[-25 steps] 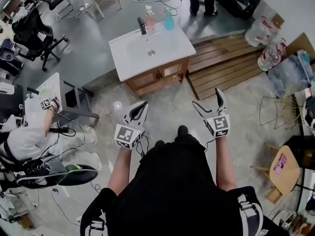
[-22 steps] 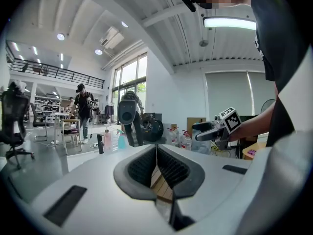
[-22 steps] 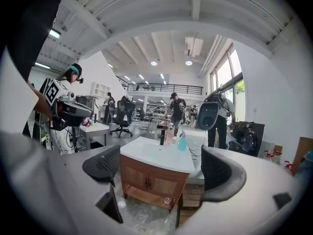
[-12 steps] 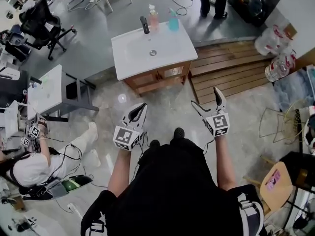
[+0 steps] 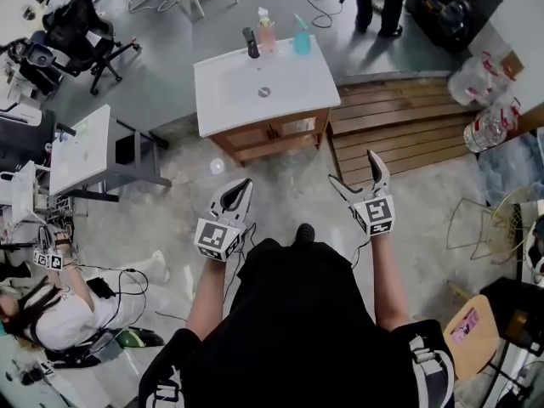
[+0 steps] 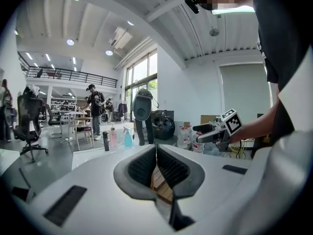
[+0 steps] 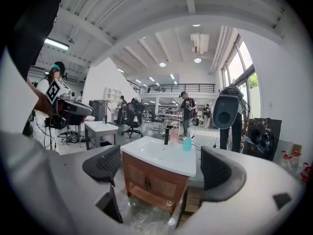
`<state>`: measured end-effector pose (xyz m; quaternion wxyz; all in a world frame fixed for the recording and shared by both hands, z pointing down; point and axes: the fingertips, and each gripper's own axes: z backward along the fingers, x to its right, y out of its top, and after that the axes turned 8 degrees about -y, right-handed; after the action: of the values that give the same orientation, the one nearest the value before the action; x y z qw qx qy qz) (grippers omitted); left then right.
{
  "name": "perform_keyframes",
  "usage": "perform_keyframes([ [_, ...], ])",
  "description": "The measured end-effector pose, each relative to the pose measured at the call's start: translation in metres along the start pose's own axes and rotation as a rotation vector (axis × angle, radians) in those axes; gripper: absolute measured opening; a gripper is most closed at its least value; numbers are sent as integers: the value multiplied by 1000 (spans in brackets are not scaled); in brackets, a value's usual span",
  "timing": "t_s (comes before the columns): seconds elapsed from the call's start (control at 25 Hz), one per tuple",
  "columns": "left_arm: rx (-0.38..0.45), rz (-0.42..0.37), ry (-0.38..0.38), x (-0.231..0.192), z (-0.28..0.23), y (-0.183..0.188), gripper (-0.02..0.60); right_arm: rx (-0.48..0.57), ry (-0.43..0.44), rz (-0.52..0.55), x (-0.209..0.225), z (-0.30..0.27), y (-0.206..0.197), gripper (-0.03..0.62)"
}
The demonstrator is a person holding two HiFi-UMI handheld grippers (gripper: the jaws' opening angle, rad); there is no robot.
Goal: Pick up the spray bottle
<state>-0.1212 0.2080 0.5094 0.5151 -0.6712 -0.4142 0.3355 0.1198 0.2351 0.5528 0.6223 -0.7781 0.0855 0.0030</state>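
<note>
The blue plastic spray bottle (image 5: 302, 39) stood at the back of the white sink top (image 5: 229, 100), well away from both claws. The left gripper (image 5: 245, 183) was squeezed together and the right gripper (image 5: 353, 170) was wide apart, both empty.

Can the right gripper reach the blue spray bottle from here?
Probably not yet. The right gripper, jaws open, hangs well short of the vanity; the blue spray bottle stands at its far edge. Nothing blocks the way.

We hold both claws out ahead of us, side by side and apart. Our left claw (image 5: 241, 187) has its jaws pressed together on nothing; our right claw (image 5: 354, 170) has its jaws spread wide.
</note>
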Motion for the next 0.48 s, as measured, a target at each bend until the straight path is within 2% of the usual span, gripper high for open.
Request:
perform_keyframes([
  [0.16,-1,-25,-10,9,-14,7,25,16,-20,-68,19,7,-6,522],
  [0.48,-26,-24,-26,2,-40,11,25,8,-43,-105,38,6,-16,514],
])
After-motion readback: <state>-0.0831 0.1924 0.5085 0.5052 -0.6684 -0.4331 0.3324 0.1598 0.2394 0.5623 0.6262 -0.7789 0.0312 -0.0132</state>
